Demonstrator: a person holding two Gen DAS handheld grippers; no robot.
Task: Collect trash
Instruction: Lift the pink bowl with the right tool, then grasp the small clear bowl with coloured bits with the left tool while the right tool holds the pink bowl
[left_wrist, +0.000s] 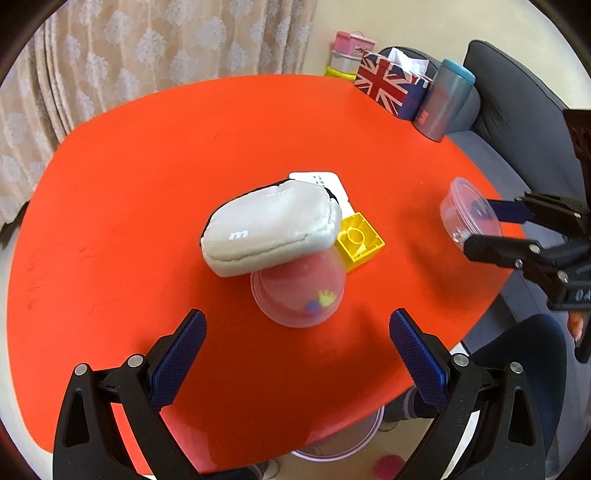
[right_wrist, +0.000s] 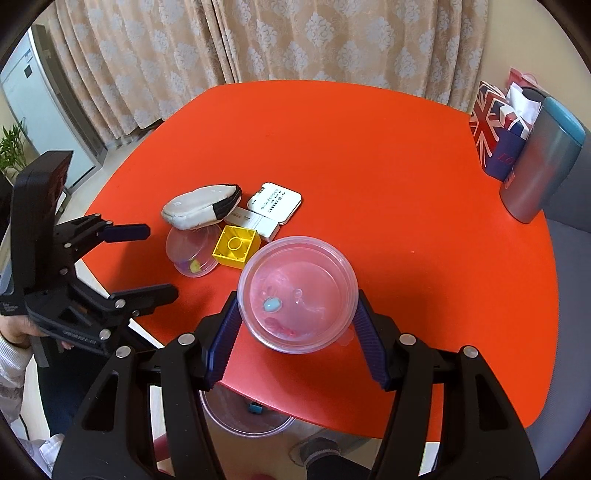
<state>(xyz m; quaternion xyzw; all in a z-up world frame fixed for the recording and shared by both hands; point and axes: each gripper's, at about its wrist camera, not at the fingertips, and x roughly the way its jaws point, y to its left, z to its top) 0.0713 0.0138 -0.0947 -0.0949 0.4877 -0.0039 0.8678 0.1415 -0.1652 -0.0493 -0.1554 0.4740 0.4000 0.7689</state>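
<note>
**One cup lifted, one cup left on the counter**

A clear plastic cup (right_wrist: 297, 293) is gripped by the right tongs (right_wrist: 295, 328), one blue pad pressed against each side of its wall. It appears to be held above the near edge of the red counter (right_wrist: 369, 155) rather than resting on it. Its mouth is turned up and towards the right wrist camera, so its long axis runs roughly along the line of the tongs, tilted rather than plumb. Small scraps, one pale blue, are seen at its bottom.

The left tongs (left_wrist: 297, 332) are spread wide and hold nothing. They hover just short of a second clear cup (left_wrist: 297, 291), which lies tipped on the counter with its rim towards the near edge and its base tucked under a grey pouch (left_wrist: 269, 229). A yellow block (left_wrist: 358, 240) sits just beside it, with white boxes (right_wrist: 275, 203) behind.

A clear bin (right_wrist: 243, 413) is partly seen below the counter's near edge, with something small already inside. By judgement, the task is about midway: the held cup is not yet dropped in, and the second cup is not yet picked up. Whether the pouch, block and boxes count as trash cannot be told
</note>
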